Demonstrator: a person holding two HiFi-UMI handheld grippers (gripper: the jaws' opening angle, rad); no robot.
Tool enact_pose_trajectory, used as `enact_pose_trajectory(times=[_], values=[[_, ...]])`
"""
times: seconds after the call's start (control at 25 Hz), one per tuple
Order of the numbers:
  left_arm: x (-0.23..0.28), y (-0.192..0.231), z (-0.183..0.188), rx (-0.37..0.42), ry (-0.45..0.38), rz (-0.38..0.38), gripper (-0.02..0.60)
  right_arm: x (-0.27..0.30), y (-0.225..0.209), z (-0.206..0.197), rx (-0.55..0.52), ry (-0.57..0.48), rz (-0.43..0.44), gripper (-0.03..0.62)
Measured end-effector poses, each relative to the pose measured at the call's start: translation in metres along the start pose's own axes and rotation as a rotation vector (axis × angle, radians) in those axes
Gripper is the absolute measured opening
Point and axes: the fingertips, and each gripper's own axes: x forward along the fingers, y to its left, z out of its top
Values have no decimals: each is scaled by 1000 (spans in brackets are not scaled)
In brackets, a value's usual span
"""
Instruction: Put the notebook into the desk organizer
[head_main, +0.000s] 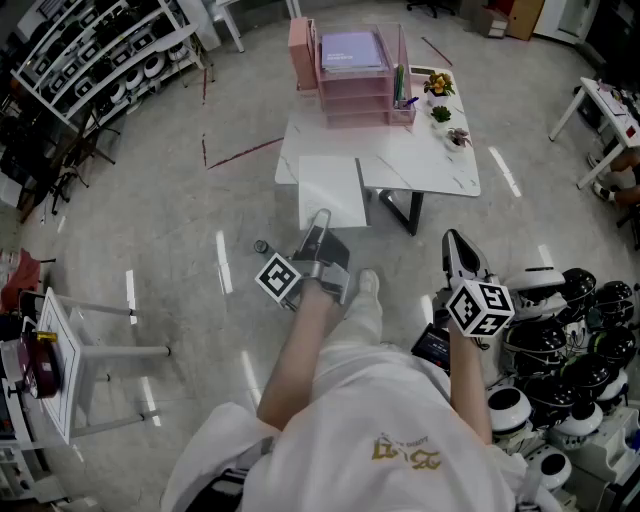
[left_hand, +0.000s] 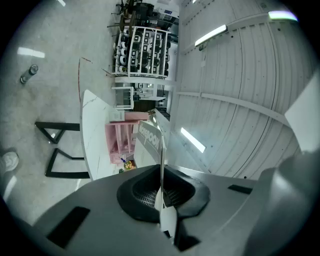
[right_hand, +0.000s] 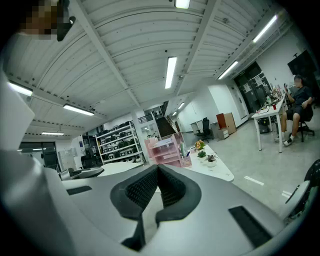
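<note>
Person stands on the open floor, well short of the white table (head_main: 430, 170), one gripper in each hand.

Left gripper (head_main: 318, 232): jaws nearly together, clamped on the edge of a thin white notebook (head_main: 332, 192). The notebook is held out flat ahead of the person, in the air near the table's front edge and not resting on it. In the left gripper view the notebook (left_hand: 151, 142) shows edge-on as a thin sheet running out from between the pads (left_hand: 161, 192).

Right gripper (head_main: 457, 248): raised beside the person, jaws pressed together with nothing between them (right_hand: 158, 172).

Pink desk organizer (head_main: 355, 75) sits at the table's far end, a purple pad (head_main: 350, 50) on its top tier. Small potted plants (head_main: 441, 98) stand just right of it.
</note>
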Motion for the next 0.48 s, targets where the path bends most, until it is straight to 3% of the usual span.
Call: enact_pose_trajectory(times=[0.48], values=[[3,1,8,-14,-4,2,26,10,6,-8,24,12,12,12]])
